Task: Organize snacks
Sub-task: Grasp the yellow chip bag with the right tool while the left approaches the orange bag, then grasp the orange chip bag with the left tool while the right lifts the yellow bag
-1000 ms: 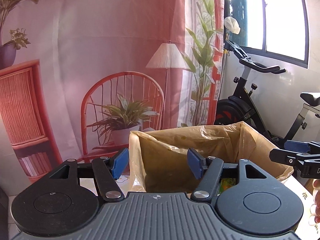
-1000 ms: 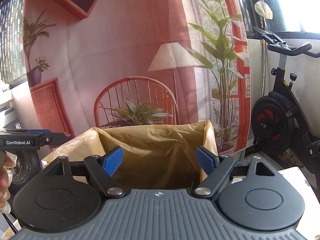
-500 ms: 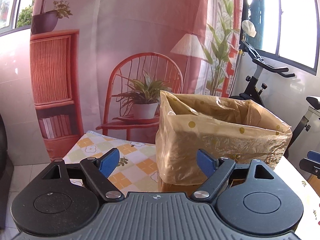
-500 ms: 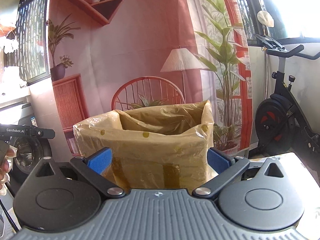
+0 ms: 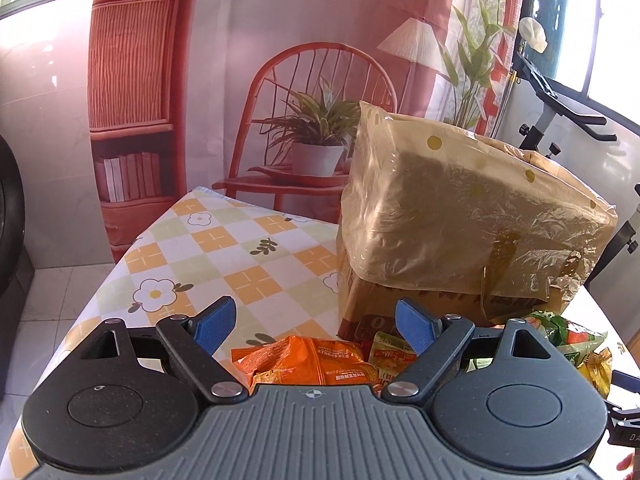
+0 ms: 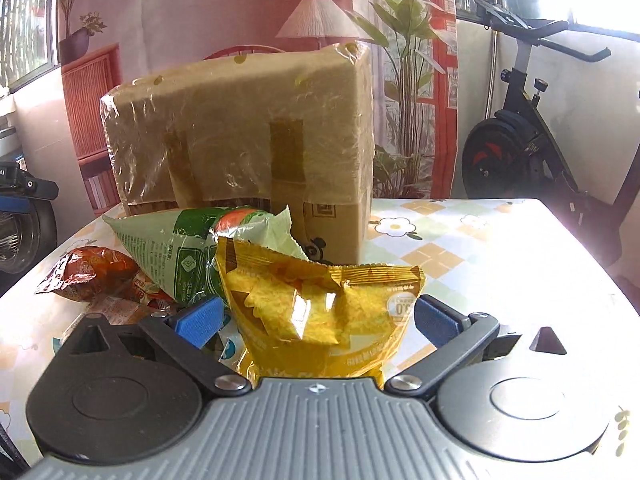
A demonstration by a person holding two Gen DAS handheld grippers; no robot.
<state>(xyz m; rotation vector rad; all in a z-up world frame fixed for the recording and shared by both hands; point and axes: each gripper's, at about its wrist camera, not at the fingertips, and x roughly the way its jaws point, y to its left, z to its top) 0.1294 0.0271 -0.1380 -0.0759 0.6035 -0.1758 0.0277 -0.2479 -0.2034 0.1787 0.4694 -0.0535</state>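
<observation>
Left gripper (image 5: 314, 328): jaws spread wide, nothing grasped. An orange packet (image 5: 308, 364) lies on the table (image 5: 208, 248) below and between the blue pads (image 5: 212, 324), not touching either one. A small yellow-green packet (image 5: 386, 354) lies just beside it, by the right pad.

Right gripper (image 6: 316, 320): jaws at full spread, released. A yellow packet (image 6: 324, 312) stands between the pads (image 6: 198, 318). The right pad sits just beside its edge; whether it touches cannot be told. The left pad is apart from it.

Snacks: all lie on the checked, flowered tablecloth in front of the box (image 6: 244, 132). A green packet (image 6: 192, 252) lies tilted behind the yellow one, its torn top near the box base. An orange-red packet (image 6: 88, 272) lies left of the green one, with more small packets under it, too hidden to identify.

Box: cardboard, upper part lined over with a yellowish plastic bag (image 5: 460, 208), standing upright on the table. Its contents are not visible from either view.

Background: printed backdrop (image 5: 280, 40) and an exercise bike (image 6: 532, 136) beside the table.
</observation>
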